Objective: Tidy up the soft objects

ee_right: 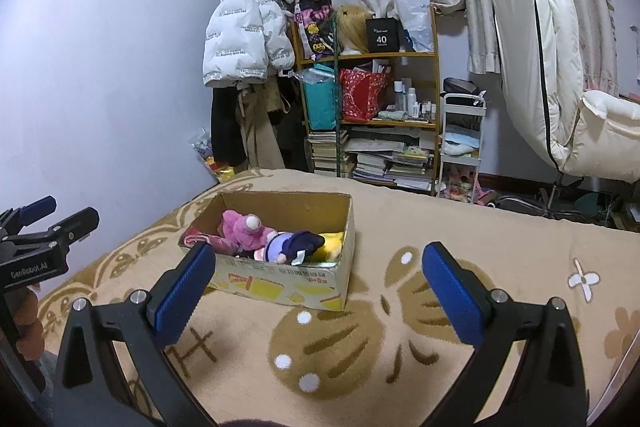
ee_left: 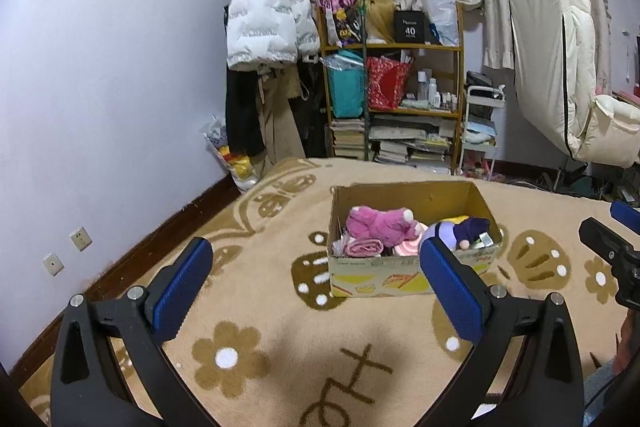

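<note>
Left wrist view: the left gripper [ee_left: 316, 267] gapes wide, holding nothing, just short of the cardboard box [ee_left: 412, 275] where the pink plush [ee_left: 380, 223] lies gathered.

Right wrist view: the right gripper [ee_right: 320, 271] also spreads wide and unloaded, the box [ee_right: 280, 283] ahead on the blanket [ee_right: 460, 239], so sorting looks done.

The cardboard box [ee_left: 412, 277] hid the lower toys behind its wall, the left gripper's right pad [ee_left: 448, 287] covered 1 front corner, and the box's printing was too small to read.
</note>
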Available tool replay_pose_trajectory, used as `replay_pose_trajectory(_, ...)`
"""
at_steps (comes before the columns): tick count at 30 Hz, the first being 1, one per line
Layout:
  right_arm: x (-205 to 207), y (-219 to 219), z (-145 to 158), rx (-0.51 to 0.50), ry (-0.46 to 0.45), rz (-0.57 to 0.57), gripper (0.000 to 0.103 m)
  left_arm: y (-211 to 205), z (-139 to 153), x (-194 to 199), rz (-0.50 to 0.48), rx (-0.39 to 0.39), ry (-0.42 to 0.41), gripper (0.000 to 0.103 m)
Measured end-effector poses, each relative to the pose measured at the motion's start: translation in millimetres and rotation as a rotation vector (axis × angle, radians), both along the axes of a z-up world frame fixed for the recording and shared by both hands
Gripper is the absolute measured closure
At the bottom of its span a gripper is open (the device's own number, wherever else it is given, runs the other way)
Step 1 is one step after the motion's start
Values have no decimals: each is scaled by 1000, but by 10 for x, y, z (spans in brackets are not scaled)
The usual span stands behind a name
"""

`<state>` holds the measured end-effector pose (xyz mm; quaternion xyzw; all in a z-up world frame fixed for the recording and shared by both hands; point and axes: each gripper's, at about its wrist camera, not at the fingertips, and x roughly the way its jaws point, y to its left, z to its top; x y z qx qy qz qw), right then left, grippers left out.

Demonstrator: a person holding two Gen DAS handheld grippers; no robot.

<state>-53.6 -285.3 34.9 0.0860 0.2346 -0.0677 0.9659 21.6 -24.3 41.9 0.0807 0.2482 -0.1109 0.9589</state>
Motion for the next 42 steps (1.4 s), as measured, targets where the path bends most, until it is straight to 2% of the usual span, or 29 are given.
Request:
replay_pose_trajectory(9, 40, -13, -58, 6, 16, -3, 0, -33, -108, 46, 4, 14, 18, 1)
replay_pose_trajectory(42, 56, -48, -95, 5, 23, -5, 0, -65, -132, 22, -15, 17, 21, 1)
